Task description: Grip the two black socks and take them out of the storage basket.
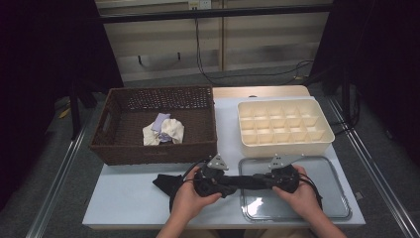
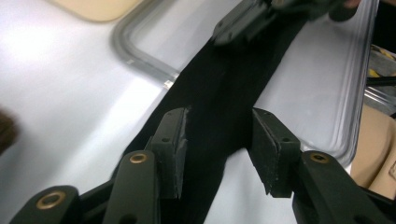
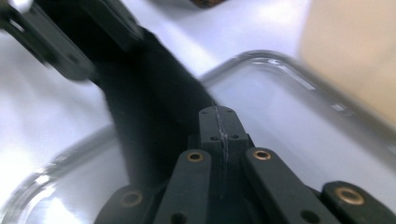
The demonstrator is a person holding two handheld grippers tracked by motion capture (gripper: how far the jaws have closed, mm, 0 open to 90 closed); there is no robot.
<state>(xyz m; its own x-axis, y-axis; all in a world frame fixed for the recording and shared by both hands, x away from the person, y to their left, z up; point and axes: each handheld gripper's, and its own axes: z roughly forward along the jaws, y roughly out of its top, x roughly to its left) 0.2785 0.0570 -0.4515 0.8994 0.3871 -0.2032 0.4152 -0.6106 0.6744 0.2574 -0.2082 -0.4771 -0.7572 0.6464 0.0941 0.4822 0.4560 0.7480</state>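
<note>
Jaws: left gripper [image 2: 217,144] half open, straddling black cloth [image 2: 219,102] w/o pinching, right gripper [image 3: 219,122] shut on its far end over tray [image 1: 331,198]; cloth's long axis runs gripper to gripper across bench [image 1: 124,198], so left is nearer the slack end.
</note>
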